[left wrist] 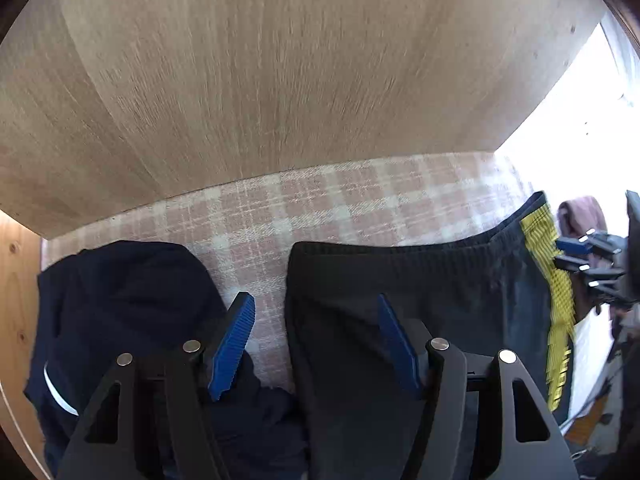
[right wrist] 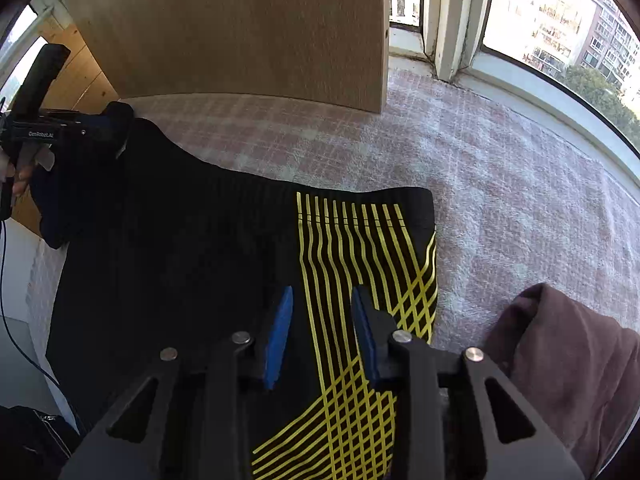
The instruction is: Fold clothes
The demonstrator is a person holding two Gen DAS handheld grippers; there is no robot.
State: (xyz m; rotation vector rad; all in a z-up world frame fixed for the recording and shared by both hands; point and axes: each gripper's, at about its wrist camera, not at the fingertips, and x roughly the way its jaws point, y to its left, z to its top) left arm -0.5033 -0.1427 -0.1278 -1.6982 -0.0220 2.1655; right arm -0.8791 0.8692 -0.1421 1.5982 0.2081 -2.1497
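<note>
Black shorts (left wrist: pixel 420 280) with a ribbed waistband and yellow striped side panel (right wrist: pixel 360 272) lie flat on the pink checked cloth (left wrist: pixel 320 200). My left gripper (left wrist: pixel 316 308) is open above the shorts' left edge, one blue pad over the cloth gap, nothing between its fingers. A folded navy garment (left wrist: pixel 128 292) lies to the left of the shorts. My right gripper (right wrist: pixel 322 300) hovers open over the yellow stripes, holding nothing. The right gripper (left wrist: pixel 588 256) shows at the right edge in the left wrist view; the left gripper (right wrist: pixel 48 132) shows at far left in the right wrist view.
A wooden panel (left wrist: pixel 280 72) stands upright behind the cloth. A brown garment (right wrist: pixel 572 360) lies at the right of the shorts. Windows (right wrist: pixel 552 12) run along the far right edge. A cable (right wrist: pixel 16 340) hangs at the left.
</note>
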